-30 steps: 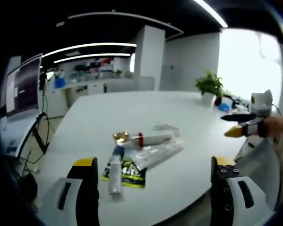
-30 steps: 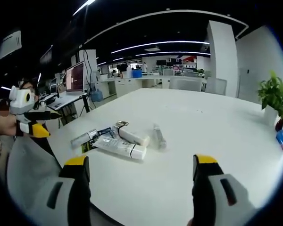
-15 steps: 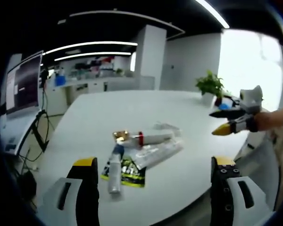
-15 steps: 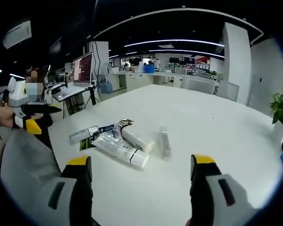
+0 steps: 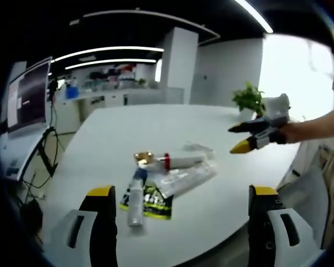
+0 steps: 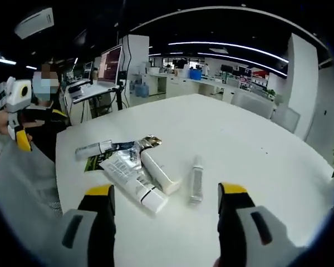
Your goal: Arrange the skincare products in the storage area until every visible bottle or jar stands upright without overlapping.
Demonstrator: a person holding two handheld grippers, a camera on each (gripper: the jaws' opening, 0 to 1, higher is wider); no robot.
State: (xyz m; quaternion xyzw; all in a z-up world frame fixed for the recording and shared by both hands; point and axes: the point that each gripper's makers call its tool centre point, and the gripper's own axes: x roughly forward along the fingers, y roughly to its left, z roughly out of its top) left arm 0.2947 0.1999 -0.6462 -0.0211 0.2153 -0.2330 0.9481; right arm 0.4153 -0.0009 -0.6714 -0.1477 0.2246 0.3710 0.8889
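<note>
**Skincare tubes lay flat on a white office table, both tongs open above them**

A broad white table with a rounded edge filled the middle of an open-plan office. Long ceiling light strips curved overhead, a white square pillar stood at 12 o'clock, and a dark monitor on a stand sat at 9 o'clock in the left gripper view. A small potted plant stood on the far side of the table near a bright window at 2 o'clock.

The skincare products lay in a loose cluster near the table's near edge, all on their sides, none upright. In the right gripper view, a flat white tube overlapped a rounder white tube with a gold cap end; a green-and-black sachet and a slim grey tube lay at 10 o'clock of them; a slender clear tube lay apart, toward 3 o'clock.

The left gripper hung with jaws spread wide, holding nothing. The right gripper also had its jaws parted and unloaded, just short of the cluster; it also showed at 2 o'clock in the left gripper view, held by a hand.
</note>
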